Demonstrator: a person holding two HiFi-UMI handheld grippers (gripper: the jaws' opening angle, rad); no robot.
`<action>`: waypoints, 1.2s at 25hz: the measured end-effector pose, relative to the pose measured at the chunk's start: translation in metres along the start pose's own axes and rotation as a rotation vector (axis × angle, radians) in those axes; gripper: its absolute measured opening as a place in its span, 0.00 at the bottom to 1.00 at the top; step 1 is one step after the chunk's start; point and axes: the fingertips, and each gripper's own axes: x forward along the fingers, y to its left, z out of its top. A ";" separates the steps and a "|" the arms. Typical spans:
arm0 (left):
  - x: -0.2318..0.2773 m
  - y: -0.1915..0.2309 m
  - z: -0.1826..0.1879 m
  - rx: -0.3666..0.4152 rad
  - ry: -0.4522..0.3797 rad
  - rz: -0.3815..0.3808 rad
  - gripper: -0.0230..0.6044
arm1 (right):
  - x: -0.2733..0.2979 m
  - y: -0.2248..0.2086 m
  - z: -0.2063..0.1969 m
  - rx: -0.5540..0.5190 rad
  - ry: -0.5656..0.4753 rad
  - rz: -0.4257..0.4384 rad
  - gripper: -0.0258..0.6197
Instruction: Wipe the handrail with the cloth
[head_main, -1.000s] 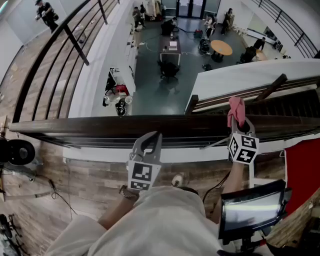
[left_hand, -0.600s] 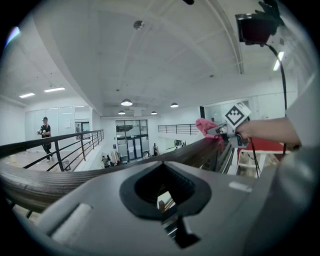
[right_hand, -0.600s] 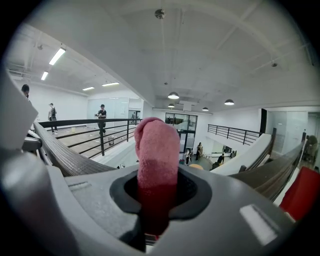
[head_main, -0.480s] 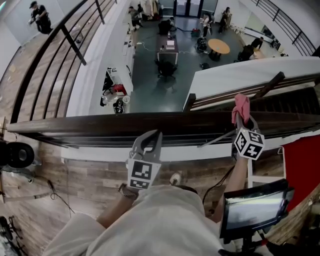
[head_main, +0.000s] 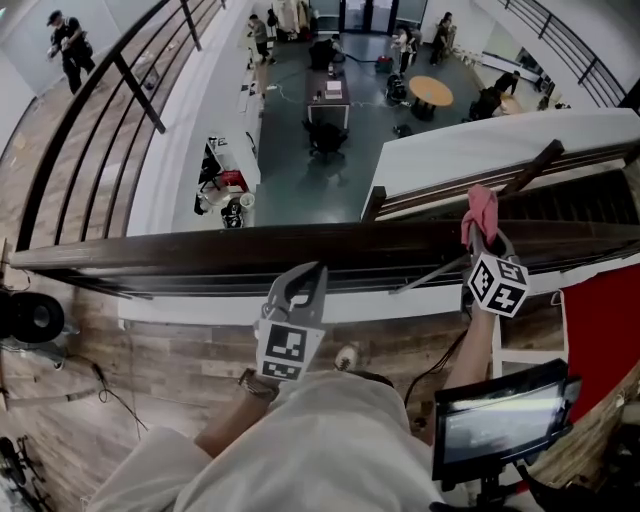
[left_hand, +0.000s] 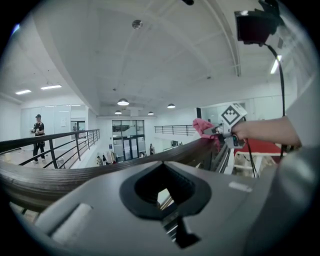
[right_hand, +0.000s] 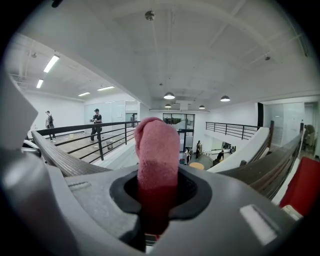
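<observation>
A dark wooden handrail (head_main: 200, 255) runs left to right across the head view, with an open lower floor far below beyond it. The right gripper (head_main: 483, 240) is at the right part of the rail, clenched on a pink cloth (head_main: 480, 208). In the right gripper view the cloth (right_hand: 157, 150) fills the gap between the jaws of the right gripper (right_hand: 155, 200) and stands up out of them as a rolled, rounded wad. The handrail (right_hand: 65, 160) stretches away on the left of that view. Seen from the left gripper view, the cloth (left_hand: 202, 126) sits on top of the handrail (left_hand: 75, 175) at its far end, with the person's forearm behind it.

The left gripper (head_main: 312, 270) is near the middle of the rail, well apart from the cloth. Its jaws are closed tip to tip with nothing between them. In its own view the left gripper (left_hand: 165, 192) shows only a small diamond-shaped gap, through which a sliver of the background is seen.

On the near right a screen (head_main: 505, 415) on a stand is tilted upward. A person (head_main: 65, 40) stands on the far left walkway, and a round table (head_main: 430, 92) is on the lower floor.
</observation>
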 end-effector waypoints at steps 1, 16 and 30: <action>-0.001 0.002 0.000 -0.002 0.001 0.005 0.05 | -0.001 -0.004 0.000 0.010 -0.002 -0.010 0.15; -0.004 0.010 -0.002 0.004 0.013 0.008 0.05 | -0.013 -0.030 -0.005 0.203 -0.071 -0.035 0.15; -0.002 0.026 0.001 -0.012 0.008 -0.014 0.05 | -0.036 -0.037 -0.021 0.255 -0.111 -0.095 0.15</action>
